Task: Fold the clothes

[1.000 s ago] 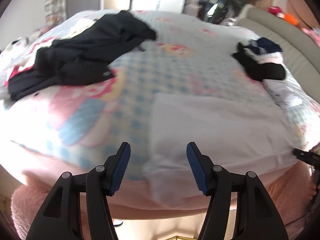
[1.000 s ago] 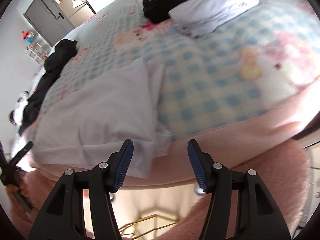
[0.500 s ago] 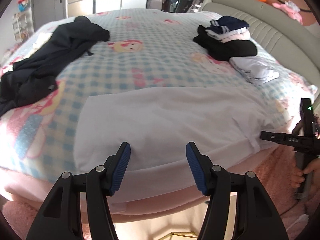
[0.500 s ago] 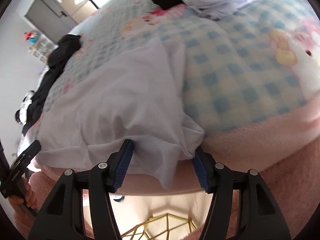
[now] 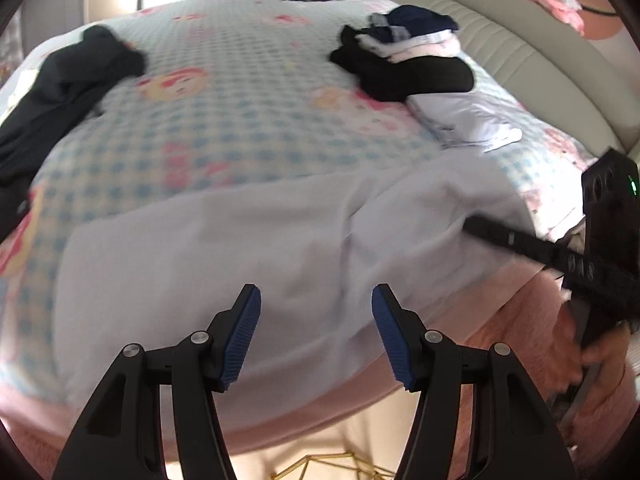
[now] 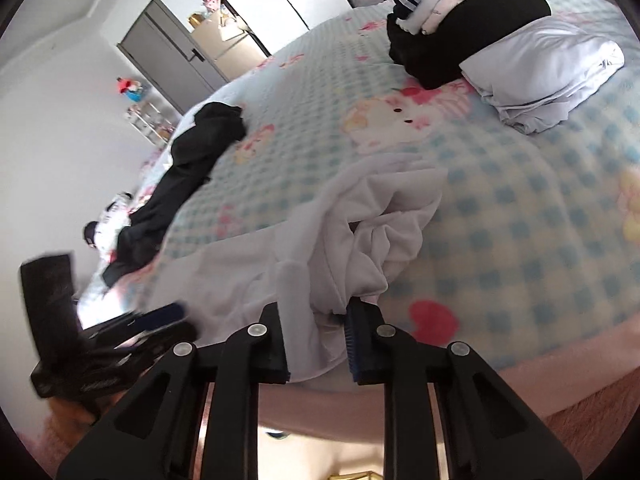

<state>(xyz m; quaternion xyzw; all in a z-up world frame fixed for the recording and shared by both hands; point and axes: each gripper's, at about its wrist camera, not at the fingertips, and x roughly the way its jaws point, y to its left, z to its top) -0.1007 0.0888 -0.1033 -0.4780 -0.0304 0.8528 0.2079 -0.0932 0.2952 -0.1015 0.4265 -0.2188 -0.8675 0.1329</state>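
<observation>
A white garment [image 5: 248, 248] lies spread across the near edge of the bed. My left gripper [image 5: 316, 336] is open, its blue pads hovering over the garment's near hem with nothing between them. In the left wrist view the right gripper [image 5: 472, 226] reaches onto the garment's right side. In the right wrist view my right gripper [image 6: 316, 340] is shut on a bunched corner of the white garment [image 6: 360, 240], lifted and wrinkled above the jaws. The left gripper [image 6: 168, 320] appears blurred at lower left there.
A checked cartoon blanket [image 5: 248, 92] covers the bed. A dark garment [image 5: 60, 84] lies crumpled at the far left. A stack of folded clothes [image 5: 404, 60] and a folded white piece [image 5: 464, 120] sit at the far right. A grey headboard [image 5: 520, 52] runs behind.
My right gripper closed on the garment's corner and gathered it up. The left gripper swung right along the hem and moved closer over the white cloth, staying open.
</observation>
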